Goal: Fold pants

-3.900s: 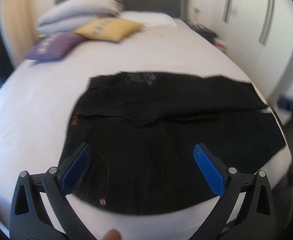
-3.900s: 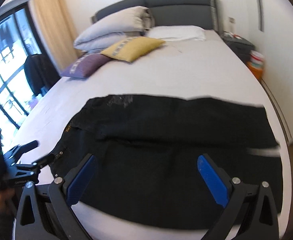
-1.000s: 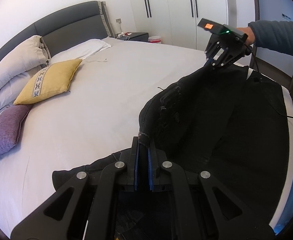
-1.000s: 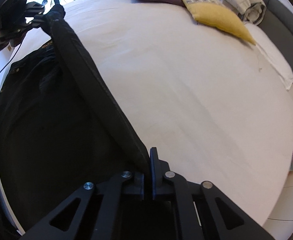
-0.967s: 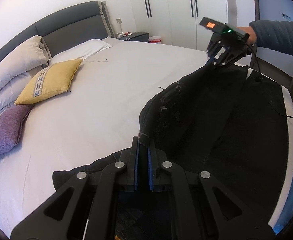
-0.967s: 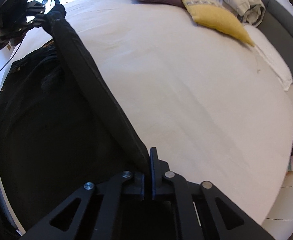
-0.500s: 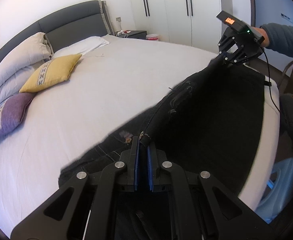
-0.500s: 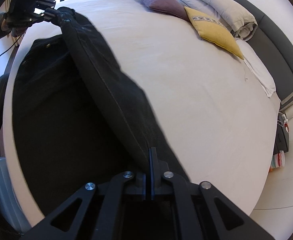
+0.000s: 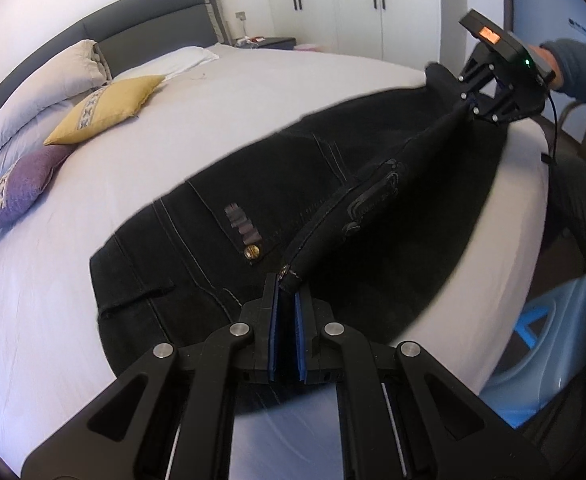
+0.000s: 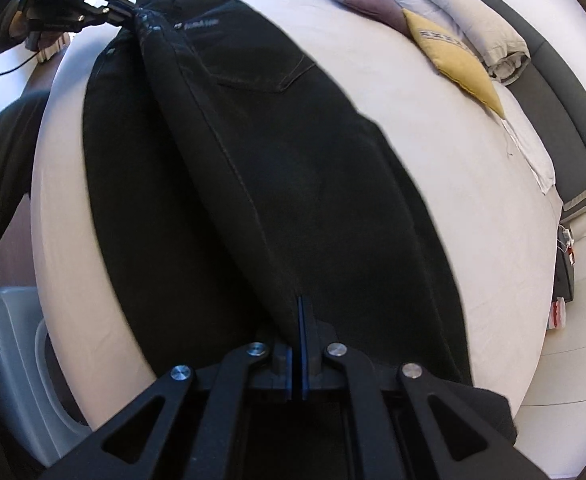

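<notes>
The black pants lie along the near edge of the white bed. My left gripper is shut on the waistband end, beside the brass button. My right gripper is shut on the hem end of one leg. That leg is lifted and stretched taut between the two grippers, over the other leg lying flat. Each gripper shows in the other's view: the right one and the left one.
A yellow cushion, a purple cushion and white pillows lie at the grey headboard. A light blue bin stands on the floor beside the bed's edge. Wardrobe doors stand behind.
Both grippers have carried the far leg toward the near edge of the bed. The pants have turned over, so the button and back pocket now show.
</notes>
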The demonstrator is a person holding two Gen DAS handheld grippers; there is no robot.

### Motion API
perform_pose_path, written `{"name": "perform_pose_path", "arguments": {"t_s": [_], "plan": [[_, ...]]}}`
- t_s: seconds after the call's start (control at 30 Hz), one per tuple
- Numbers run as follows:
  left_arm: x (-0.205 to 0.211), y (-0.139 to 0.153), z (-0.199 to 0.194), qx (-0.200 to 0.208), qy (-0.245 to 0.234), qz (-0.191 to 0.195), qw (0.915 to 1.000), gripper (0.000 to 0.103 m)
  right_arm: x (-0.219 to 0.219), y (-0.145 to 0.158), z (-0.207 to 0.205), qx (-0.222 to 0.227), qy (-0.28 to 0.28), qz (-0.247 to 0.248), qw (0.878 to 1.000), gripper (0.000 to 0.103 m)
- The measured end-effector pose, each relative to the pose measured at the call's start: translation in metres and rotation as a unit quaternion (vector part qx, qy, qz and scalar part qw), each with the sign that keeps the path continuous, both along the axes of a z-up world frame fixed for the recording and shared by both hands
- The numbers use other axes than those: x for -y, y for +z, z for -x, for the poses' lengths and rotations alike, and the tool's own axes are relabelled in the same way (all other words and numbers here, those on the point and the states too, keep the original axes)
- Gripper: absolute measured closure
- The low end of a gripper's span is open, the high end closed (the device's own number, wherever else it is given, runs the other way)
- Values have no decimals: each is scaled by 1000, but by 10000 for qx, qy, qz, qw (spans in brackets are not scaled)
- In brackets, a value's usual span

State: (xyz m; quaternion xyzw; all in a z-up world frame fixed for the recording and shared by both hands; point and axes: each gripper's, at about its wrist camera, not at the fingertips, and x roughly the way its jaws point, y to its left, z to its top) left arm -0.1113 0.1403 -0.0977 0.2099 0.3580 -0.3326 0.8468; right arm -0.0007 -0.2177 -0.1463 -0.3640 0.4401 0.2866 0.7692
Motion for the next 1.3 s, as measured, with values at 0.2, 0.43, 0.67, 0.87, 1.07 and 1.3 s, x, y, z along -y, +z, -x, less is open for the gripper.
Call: {"name": "perform_pose_path", "arguments": {"t_s": [0.2, 0.43, 0.67, 0.87, 1.07, 1.3], "plan": [[0, -18, 24, 5, -82, -198, 9998, 97, 0, -3, 19, -19, -22, 17, 10000, 100], [5, -31, 18, -73, -198, -286, 9994, 97, -9, -14, 45, 73, 75, 313, 9995, 100], [2, -29, -6, -100, -362, -249, 9990, 97, -13, -9, 50, 176, 84, 320, 9993, 100], [1, -30, 3, -2, -495, -418, 9979, 97, -17, -18, 56, 216, -4, 348, 9992, 100], [1, -34, 0, -44, -522, -388, 9979, 94, -17, -23, 58, 348, -116, 323, 9988, 100], [9, -38, -10, -128, -483, -502, 9975, 93, -23, -28, 66, 608, -79, 525, 9967, 99]]}}
